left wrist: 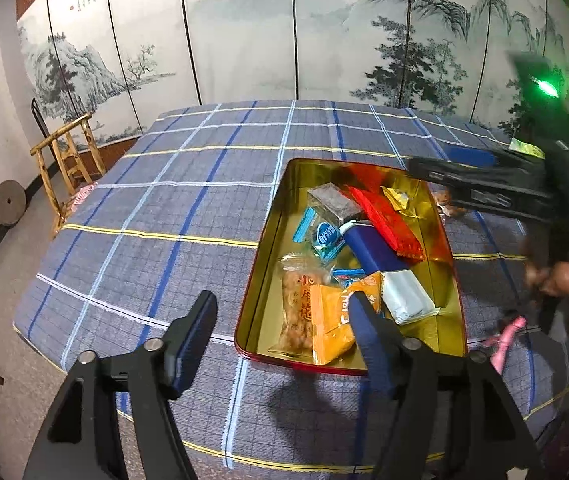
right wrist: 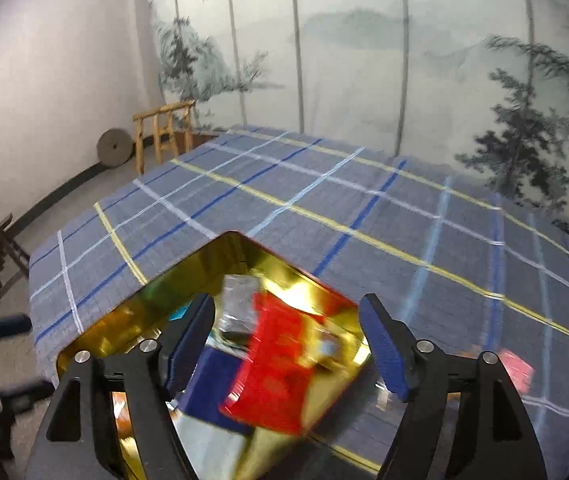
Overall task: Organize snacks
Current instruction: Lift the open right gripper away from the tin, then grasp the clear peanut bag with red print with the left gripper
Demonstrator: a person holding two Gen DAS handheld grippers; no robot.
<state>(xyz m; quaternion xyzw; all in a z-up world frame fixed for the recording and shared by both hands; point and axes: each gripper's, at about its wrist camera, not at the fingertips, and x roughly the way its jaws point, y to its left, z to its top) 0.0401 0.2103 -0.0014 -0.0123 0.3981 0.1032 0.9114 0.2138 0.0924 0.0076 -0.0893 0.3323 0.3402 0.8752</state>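
Note:
A gold-lined red tin (left wrist: 268, 280) sits on the checked tablecloth and holds several snack packets: a red packet (left wrist: 388, 220), a blue-and-white packet (left wrist: 380, 260), an orange packet (left wrist: 332, 320) and a peanut bag (left wrist: 296, 304). My left gripper (left wrist: 284, 316) is open and empty above the tin's near left corner. My right gripper (right wrist: 288, 324) is open and empty, hovering over the tin (right wrist: 132, 312), above the red packet (right wrist: 280, 364) and blue packet (right wrist: 216, 380). It shows blurred in the left wrist view (left wrist: 496, 184) over the tin's far right corner.
A pink packet (left wrist: 504, 340) (right wrist: 518, 368) lies on the cloth right of the tin, with more snacks (left wrist: 448, 204) by its far right side. A wooden chair (left wrist: 68, 160) stands beyond the table's left edge. A painted folding screen (left wrist: 284, 40) stands behind.

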